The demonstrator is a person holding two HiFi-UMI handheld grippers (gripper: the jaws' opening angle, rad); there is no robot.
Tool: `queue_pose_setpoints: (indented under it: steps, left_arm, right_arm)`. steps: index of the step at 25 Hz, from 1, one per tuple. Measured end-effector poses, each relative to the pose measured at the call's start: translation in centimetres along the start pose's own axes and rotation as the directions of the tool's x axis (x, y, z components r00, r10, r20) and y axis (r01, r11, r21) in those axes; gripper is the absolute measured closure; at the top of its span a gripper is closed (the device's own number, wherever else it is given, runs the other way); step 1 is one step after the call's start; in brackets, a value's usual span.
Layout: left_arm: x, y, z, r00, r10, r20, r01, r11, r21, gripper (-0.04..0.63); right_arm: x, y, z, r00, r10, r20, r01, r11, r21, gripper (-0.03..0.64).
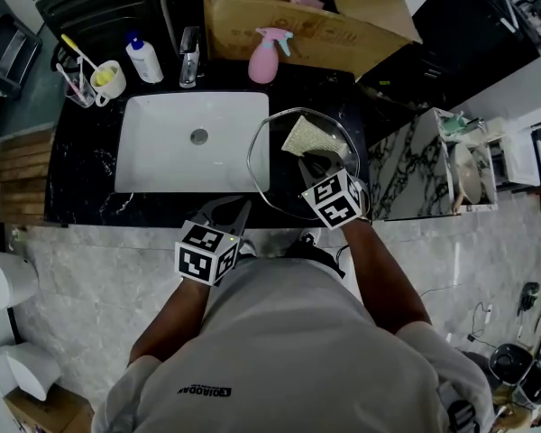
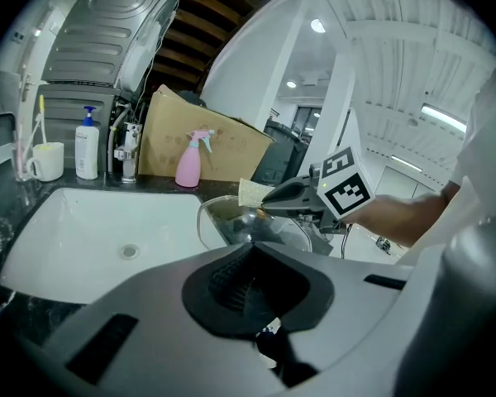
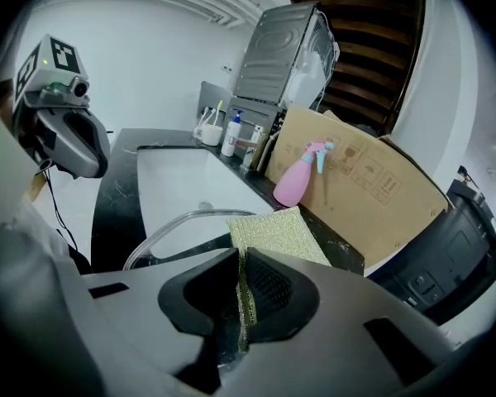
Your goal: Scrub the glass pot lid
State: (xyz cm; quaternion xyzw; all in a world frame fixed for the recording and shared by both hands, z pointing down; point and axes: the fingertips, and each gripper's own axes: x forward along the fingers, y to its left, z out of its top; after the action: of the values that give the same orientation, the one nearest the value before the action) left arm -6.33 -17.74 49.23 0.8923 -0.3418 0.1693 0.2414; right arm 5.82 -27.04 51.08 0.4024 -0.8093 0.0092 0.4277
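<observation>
The glass pot lid (image 1: 253,171) lies on the black counter at the right end of the white sink (image 1: 162,165), partly over the basin. My right gripper (image 1: 312,163) is over the lid's middle, shut on a yellow-green scrub sponge (image 1: 304,136) that sticks out ahead of the jaws. In the right gripper view the sponge (image 3: 278,233) is pinched edge-on in my right gripper (image 3: 241,303), with the lid's rim (image 3: 172,230) below. My left gripper (image 1: 242,207) hovers at the counter's front edge beside the lid's near-left rim, jaws closed and holding nothing. Its own view shows my left gripper (image 2: 248,298) behind the lid (image 2: 221,218).
A pink spray bottle (image 1: 263,57) and a cardboard box (image 1: 298,16) stand behind the sink. The faucet (image 1: 189,57), a white pump bottle (image 1: 144,59) and a cup with toothbrushes (image 1: 106,79) line the back left. A marble-patterned ledge (image 1: 406,174) drops off at the right.
</observation>
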Motion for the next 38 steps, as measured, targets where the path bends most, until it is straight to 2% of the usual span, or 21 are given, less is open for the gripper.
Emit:
queue_pose_setpoints:
  steps: [16,30,35,38]
  left_arm:
    - [0.3,0.4,0.4,1.000,0.009,0.008,-0.009,1.000,-0.008,0.583]
    - [1.0,1.2,0.6,1.000,0.015,0.011,-0.015,1.000,-0.017,0.583]
    - [0.9,2.5,1.1,0.999,0.043,0.019,-0.042,0.999,-0.032,0.583]
    - [1.0,3.3,1.3,0.998,0.059,0.024,-0.058,0.997,-0.042,0.583]
  right_arm:
    - [0.0,1.4,0.6,0.999,0.042,0.013,-0.041,0.999,-0.014,0.554]
    - [0.0,1.4,0.7,0.994,0.102,0.046,-0.105,0.992,0.072,0.554]
    - [-1.1,-2.2,2.5,0.993,0.077,0.091,-0.088,0.988,0.130,0.555]
    - [-0.2,-5.4,3.3,0.996,0.053,0.079,-0.064,0.987,0.146,0.555]
